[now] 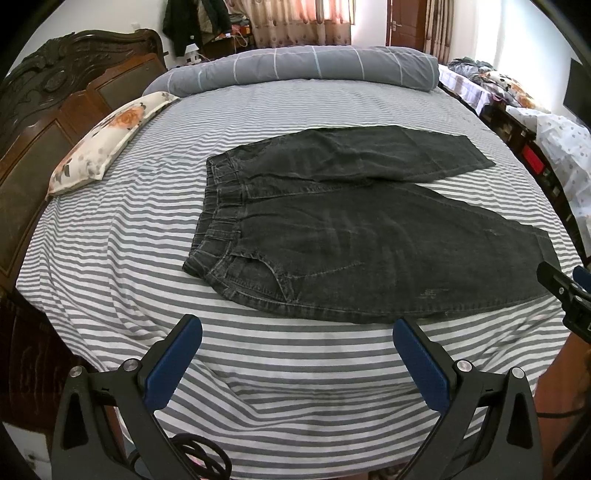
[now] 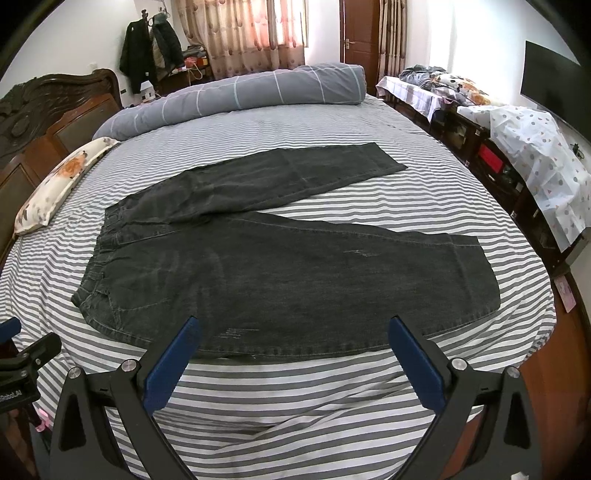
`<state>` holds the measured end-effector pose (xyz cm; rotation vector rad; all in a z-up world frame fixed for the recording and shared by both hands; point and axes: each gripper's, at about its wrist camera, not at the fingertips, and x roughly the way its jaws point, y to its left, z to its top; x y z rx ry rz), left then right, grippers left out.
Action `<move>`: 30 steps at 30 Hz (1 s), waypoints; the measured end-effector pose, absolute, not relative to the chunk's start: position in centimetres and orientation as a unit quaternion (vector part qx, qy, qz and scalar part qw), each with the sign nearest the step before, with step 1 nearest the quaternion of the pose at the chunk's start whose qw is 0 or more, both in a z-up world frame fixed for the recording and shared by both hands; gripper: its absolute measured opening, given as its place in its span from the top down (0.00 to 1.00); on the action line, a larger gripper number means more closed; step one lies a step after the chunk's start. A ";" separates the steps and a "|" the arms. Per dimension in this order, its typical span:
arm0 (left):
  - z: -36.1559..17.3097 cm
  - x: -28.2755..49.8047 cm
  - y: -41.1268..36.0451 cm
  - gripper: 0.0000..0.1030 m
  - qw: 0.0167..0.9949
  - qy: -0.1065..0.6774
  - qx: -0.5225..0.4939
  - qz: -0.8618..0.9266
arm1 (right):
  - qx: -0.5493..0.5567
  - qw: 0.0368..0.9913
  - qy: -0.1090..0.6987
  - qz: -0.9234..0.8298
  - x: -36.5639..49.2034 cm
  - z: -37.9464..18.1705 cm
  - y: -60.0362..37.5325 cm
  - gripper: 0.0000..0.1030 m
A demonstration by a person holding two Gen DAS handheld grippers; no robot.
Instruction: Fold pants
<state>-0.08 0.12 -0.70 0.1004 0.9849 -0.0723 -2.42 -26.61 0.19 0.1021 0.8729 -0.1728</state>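
Left tongs, blue-padded, black-framed: spread wide, holding nothing, above grey-and-white striped bed sheet. Right tongs: same, wide and bare, tips over near hem. Beyond: dark grey denim pants flat on bed, legs splayed apart, waistband left. Farther: floral pillow, rolled grey quilt.

Striped bed with carved wooden headboard, rolled grey duvet; daylight through patterned curtains, brown door.
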 end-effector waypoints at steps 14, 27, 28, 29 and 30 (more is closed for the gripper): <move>-0.3 -0.1 0.7 0.00 0.883 0.467 0.033 -0.031 | 0.040 0.901 0.424 -0.080 -2.4 0.3 -25.9 0.02; -0.7 0.1 0.3 0.00 0.879 0.474 0.035 -0.034 | 0.039 0.899 0.428 -0.082 -2.4 -0.2 -25.9 0.02; -0.7 0.1 0.3 0.00 0.879 0.475 0.034 -0.036 | 0.039 0.899 0.428 -0.082 -2.4 -0.2 -25.9 0.03; -0.8 0.2 0.3 0.00 0.879 0.475 0.034 -0.036 | 0.040 0.900 0.427 -0.082 -2.4 -0.1 -25.9 0.03; -0.8 0.3 0.3 0.00 0.878 0.475 0.034 -0.035 | 0.041 0.899 0.427 -0.082 -2.4 -0.2 -25.9 0.03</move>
